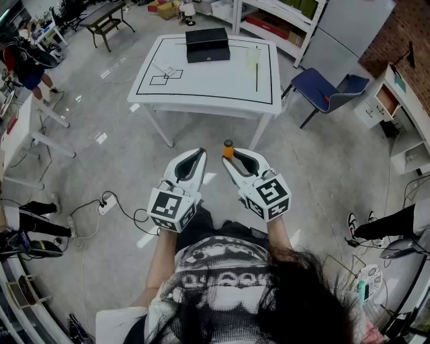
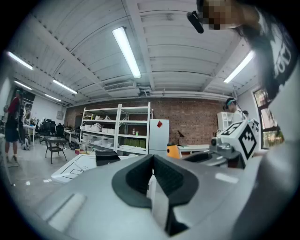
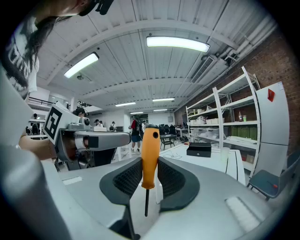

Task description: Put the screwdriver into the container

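Observation:
An orange-handled screwdriver [image 3: 150, 152] stands upright between the pads of my right gripper [image 3: 149, 164], which is shut on the handle; its thin shaft points back toward the gripper body. From the head view the handle's tip [image 1: 228, 148] pokes out past the right gripper [image 1: 233, 161]. My left gripper [image 1: 199, 156] is level beside it, shut and empty, its pads [image 2: 161, 176] touching. Both grippers hang over the floor, well short of the white table [image 1: 215, 84]. On the table stand a black box [image 1: 207, 44] and a clear cup [image 1: 252, 59].
A blue chair [image 1: 324, 89] stands right of the table. A power strip with cables [image 1: 107, 204] lies on the floor at my left. Shelving [image 1: 275, 20] runs behind the table. A person [image 1: 27, 67] stands far left, and a leg [image 1: 386, 225] shows at right.

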Action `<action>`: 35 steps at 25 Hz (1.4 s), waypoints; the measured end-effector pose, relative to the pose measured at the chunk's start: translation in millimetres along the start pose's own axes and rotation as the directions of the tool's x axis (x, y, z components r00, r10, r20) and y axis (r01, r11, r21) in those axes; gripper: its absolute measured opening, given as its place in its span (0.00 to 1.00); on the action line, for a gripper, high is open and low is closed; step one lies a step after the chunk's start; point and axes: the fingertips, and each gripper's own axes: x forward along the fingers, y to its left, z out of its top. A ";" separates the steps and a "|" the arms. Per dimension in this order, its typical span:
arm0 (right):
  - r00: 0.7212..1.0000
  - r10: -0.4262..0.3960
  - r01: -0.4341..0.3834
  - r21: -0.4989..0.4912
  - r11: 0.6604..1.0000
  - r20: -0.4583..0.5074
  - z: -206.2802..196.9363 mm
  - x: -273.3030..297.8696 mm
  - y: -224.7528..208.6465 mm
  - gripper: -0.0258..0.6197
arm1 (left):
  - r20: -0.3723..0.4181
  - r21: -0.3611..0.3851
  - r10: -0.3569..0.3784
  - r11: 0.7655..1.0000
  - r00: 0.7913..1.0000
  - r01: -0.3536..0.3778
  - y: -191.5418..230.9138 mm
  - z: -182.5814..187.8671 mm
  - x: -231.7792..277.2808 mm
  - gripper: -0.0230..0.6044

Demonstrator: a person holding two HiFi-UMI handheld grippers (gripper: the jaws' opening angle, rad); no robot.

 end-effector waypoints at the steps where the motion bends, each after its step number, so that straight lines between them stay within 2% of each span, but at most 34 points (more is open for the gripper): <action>1: 1.000 0.001 -0.001 0.000 1.000 -0.001 -0.2 -1.0 -0.1 0.19 | 0.000 0.002 0.003 1.000 1.000 -0.003 -0.6 0.6 -0.6 0.04; 11: 0.999 0.024 -0.024 -0.007 1.000 -0.025 -3.8 -5.2 -3.2 0.19 | 0.019 0.007 0.027 1.000 0.999 -0.027 -6.8 8.0 -2.6 0.04; 22: 0.999 0.015 -0.015 -0.011 1.000 -0.039 -15.8 -18.4 -14.5 0.19 | 0.003 0.022 0.010 1.000 1.000 -0.010 -22.3 3.3 3.9 0.04; 30: 0.999 0.021 -0.021 -0.010 1.000 -0.035 -10.0 2.3 -30.4 0.19 | 0.001 0.016 0.009 1.000 1.000 -0.009 -2.8 7.9 24.9 0.04; 35: 0.998 0.023 -0.024 -0.004 1.000 -0.053 -10.0 34.1 -51.1 0.19 | -0.004 0.004 -0.001 1.000 1.000 0.001 24.8 3.2 51.6 0.04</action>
